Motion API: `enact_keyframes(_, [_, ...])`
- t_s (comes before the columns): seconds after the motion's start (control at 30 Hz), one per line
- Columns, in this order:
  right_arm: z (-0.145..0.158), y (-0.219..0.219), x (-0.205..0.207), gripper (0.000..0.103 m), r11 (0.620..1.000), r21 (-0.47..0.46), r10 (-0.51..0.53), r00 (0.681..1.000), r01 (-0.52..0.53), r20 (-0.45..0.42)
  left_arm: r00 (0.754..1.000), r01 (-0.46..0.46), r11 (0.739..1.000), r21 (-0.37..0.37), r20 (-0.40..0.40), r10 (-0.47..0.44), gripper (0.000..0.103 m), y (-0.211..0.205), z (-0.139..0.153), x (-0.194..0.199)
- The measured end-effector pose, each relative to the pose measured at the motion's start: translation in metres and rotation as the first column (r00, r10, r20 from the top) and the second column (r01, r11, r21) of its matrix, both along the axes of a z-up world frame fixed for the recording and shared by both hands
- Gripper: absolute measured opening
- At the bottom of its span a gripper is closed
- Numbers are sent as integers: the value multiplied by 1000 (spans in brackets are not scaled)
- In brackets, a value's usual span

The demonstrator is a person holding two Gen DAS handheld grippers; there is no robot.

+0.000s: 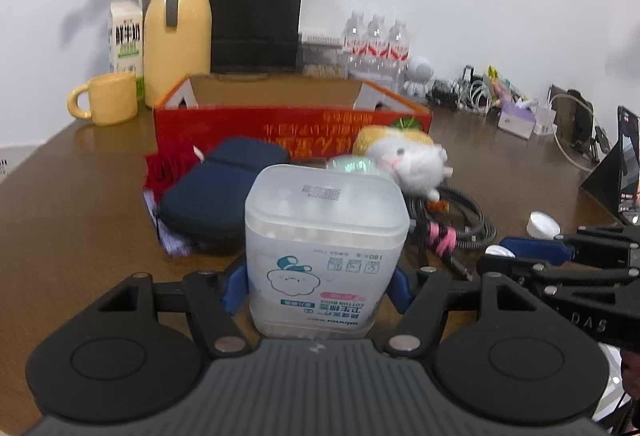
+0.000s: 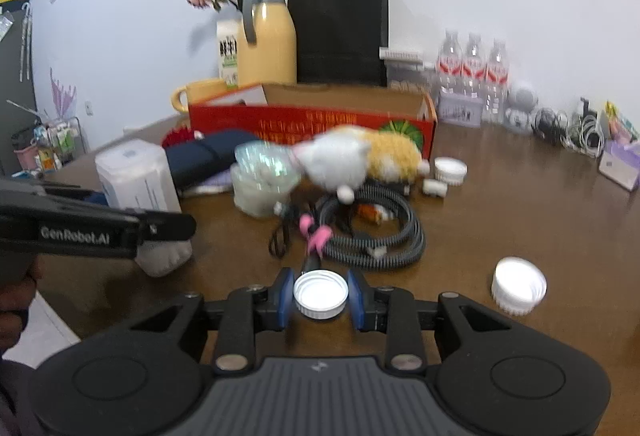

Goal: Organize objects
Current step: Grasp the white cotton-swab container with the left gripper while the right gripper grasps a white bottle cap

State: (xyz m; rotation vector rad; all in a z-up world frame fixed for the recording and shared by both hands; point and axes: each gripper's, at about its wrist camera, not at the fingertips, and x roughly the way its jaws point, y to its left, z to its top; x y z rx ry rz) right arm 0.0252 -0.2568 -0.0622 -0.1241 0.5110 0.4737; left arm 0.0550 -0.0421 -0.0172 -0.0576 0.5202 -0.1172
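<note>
A translucent cotton swab box (image 1: 324, 236) stands upright on the brown table, and my left gripper (image 1: 320, 288) is shut on it, its blue pads (image 1: 234, 290) pressing both sides low down. From the right wrist view the same box (image 2: 136, 176) shows at the left behind the left gripper (image 2: 160, 224). My right gripper (image 2: 320, 296) is shut on a small white bottle cap (image 2: 320, 294) lying open side up on the table. Beyond both stands an open red carton (image 1: 280, 124).
A plush toy (image 2: 352, 156), a navy pouch (image 1: 216, 188), a clear tub (image 2: 260, 180) and a coiled cable (image 2: 380, 232) lie before the carton. Another white cap (image 2: 518, 288) sits at the right. A yellow mug (image 1: 108, 100), jug (image 1: 176, 36), black bag (image 1: 256, 16) and water bottles (image 1: 376, 40) line the wall.
</note>
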Motion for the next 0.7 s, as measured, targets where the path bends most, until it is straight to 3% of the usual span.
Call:
enact_keyframes(0.2, [29,8,19,28,1000,30,-6,996,4,87,996,0,1000,6,94,0,68,7,30,16])
enact_keyframes(0.47, [69,35,79,28,999,44,-14,980,5,198,979,-44,999,11,199,41,68,21,73,73])
enact_keyframes(0.7, [83,61,154,28,998,43,-54,977,46,207,982,-87,996,20,169,82,68,40,87,134])
